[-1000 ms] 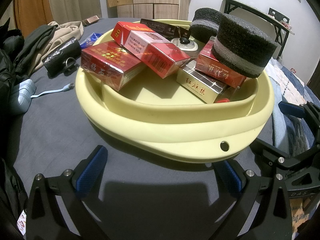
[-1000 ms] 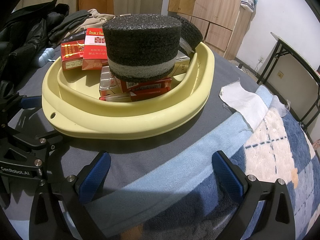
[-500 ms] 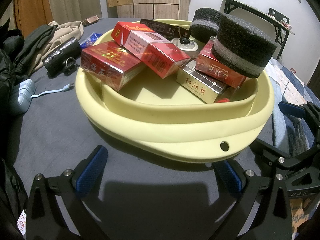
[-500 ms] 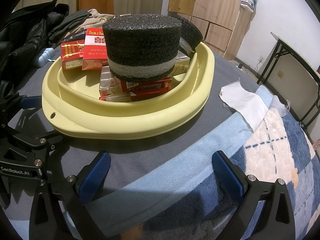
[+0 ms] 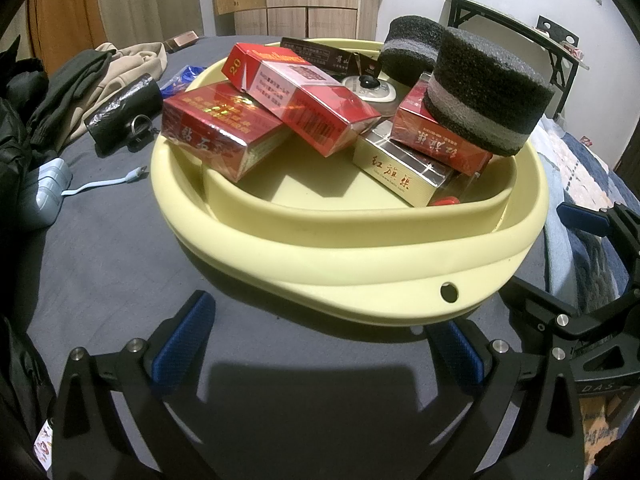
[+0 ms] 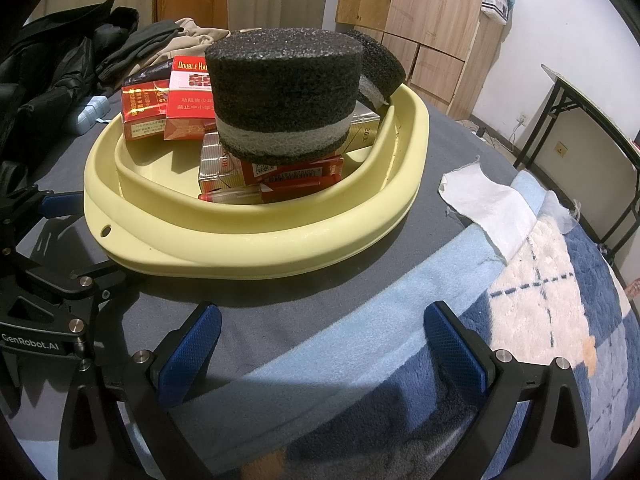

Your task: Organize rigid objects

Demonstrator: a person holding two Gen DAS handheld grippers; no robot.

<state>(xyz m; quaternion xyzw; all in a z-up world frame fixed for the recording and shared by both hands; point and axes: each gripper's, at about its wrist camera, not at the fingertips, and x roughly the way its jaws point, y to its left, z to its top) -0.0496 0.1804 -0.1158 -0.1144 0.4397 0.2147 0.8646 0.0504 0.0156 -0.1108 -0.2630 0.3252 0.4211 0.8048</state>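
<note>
A pale yellow basin [image 5: 360, 276] [image 6: 256, 248] sits on a dark grey bedspread. It holds several red cigarette boxes [image 5: 304, 96] [image 6: 188, 96], a gold box [image 5: 400, 174], a round white device [image 5: 370, 86] and two black foam cylinders [image 5: 484, 92] [image 6: 284, 96]; one cylinder rests on a red box. My left gripper [image 5: 320, 340] is open and empty just before the basin's near rim. My right gripper [image 6: 320, 340] is open and empty over the bedspread, short of the basin.
Clothes [image 5: 80, 80], a black pouch [image 5: 120, 112] and a pale blue charger with cable [image 5: 48, 188] lie left of the basin. A white cloth [image 6: 488, 204] and a blue-and-white blanket [image 6: 540, 300] lie right. Wooden cabinets [image 6: 420, 12] and a folding table [image 6: 592, 100] stand behind.
</note>
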